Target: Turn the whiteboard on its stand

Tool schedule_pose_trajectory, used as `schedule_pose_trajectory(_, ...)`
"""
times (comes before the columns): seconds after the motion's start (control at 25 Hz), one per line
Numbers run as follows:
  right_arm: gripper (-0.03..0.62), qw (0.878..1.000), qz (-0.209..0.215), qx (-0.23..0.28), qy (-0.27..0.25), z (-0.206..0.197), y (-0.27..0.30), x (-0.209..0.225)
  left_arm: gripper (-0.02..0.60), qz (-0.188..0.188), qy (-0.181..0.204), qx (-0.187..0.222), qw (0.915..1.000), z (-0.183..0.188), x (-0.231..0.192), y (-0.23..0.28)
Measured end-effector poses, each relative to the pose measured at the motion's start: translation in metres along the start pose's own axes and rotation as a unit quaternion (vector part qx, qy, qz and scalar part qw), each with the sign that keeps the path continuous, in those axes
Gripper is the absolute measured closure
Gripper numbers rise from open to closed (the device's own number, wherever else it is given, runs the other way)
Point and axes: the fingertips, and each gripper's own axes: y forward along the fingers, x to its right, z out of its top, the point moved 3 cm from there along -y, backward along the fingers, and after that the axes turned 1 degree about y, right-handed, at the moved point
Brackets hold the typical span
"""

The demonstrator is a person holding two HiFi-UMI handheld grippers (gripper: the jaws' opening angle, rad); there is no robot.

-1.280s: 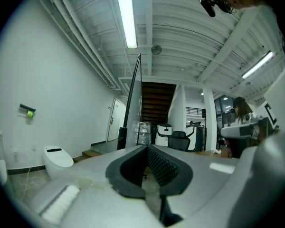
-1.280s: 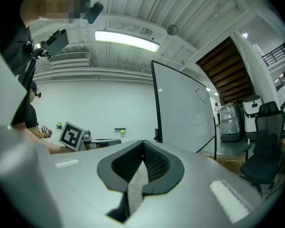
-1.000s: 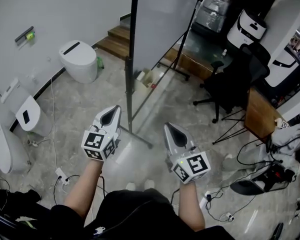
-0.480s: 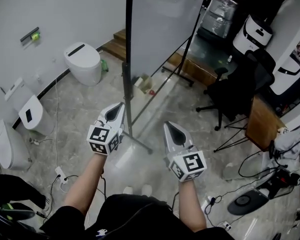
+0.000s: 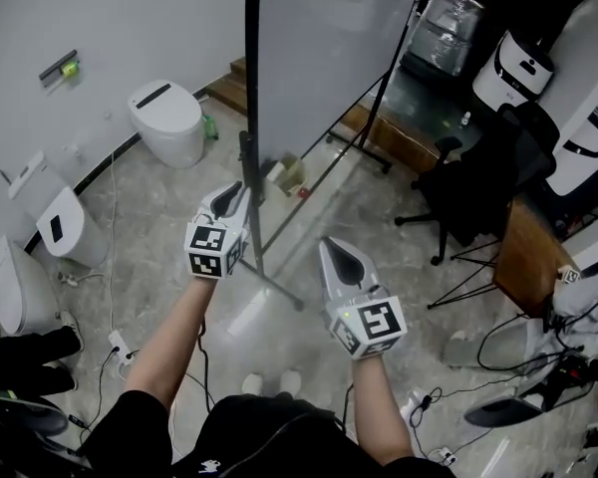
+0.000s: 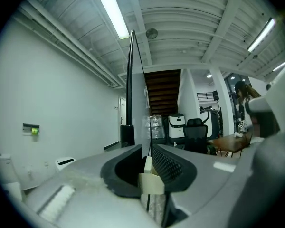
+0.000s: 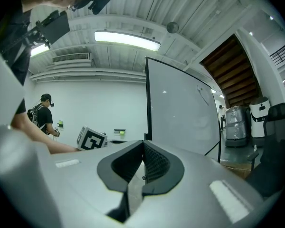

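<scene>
The whiteboard point(image 5: 319, 58) stands upright on its black stand, its near black edge post point(image 5: 251, 118) running down to a floor leg point(image 5: 279, 289). My left gripper point(image 5: 229, 192) is just left of that post, close to it but apart. Its jaws are opening, with a narrow gap and nothing between them. In the left gripper view, the whiteboard point(image 6: 129, 89) shows edge-on straight beyond the left gripper point(image 6: 146, 147). My right gripper point(image 5: 331, 250) hangs lower and to the right, shut and empty. The right gripper view has the whiteboard point(image 7: 180, 108) face beyond the right gripper point(image 7: 143, 143).
Toilets point(image 5: 167, 119) point(image 5: 68, 227) line the left wall. A black office chair point(image 5: 473, 182) and a wooden table point(image 5: 523, 252) stand at right. Cables and a power strip point(image 5: 120, 347) lie on the floor. Wooden steps point(image 5: 229, 78) are behind the board. A person point(image 7: 42, 115) stands far off.
My left gripper has moved forward and up, closer to the board's edge post. The right gripper has shifted slightly forward. The board looms nearer in the head view.
</scene>
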Motion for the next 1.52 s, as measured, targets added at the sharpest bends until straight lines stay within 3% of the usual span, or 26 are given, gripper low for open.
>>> schedule_pose_trajectory(0.12,0.585,1.0,0.002,-0.003,-0.002,-0.001,0.01,0.004,0.499,0.008,0.014,-0.013,0.9998,-0.01,-0.014,0.025)
schedule_pose_trajectory(0.32,0.585,1.0,0.007,-0.011,-0.004,-0.007,0.021,0.005,0.378,0.026,0.011,-0.038,0.9989,-0.026,-0.036,0.058)
schedule_pose_trajectory(0.72,0.585,1.0,-0.001,-0.02,-0.004,-0.018,0.027,0.011,0.291,0.02,0.001,-0.065,0.9977,-0.051,-0.053,0.096)
schedule_pose_trajectory(1.0,0.585,1.0,-0.016,-0.021,0.012,-0.02,0.031,0.017,0.292,0.016,-0.004,-0.069,0.9975,-0.047,-0.053,0.12)
schedule_pose_trajectory(1.2,0.585,0.999,-0.027,-0.015,0.013,-0.019,0.026,0.025,0.382,0.024,-0.023,-0.069,0.9971,-0.05,-0.055,0.129)
schedule_pose_trajectory(1.52,0.585,0.999,-0.033,-0.018,0.015,-0.018,0.021,0.023,0.393,0.016,-0.032,-0.07,0.9969,-0.05,-0.054,0.131)
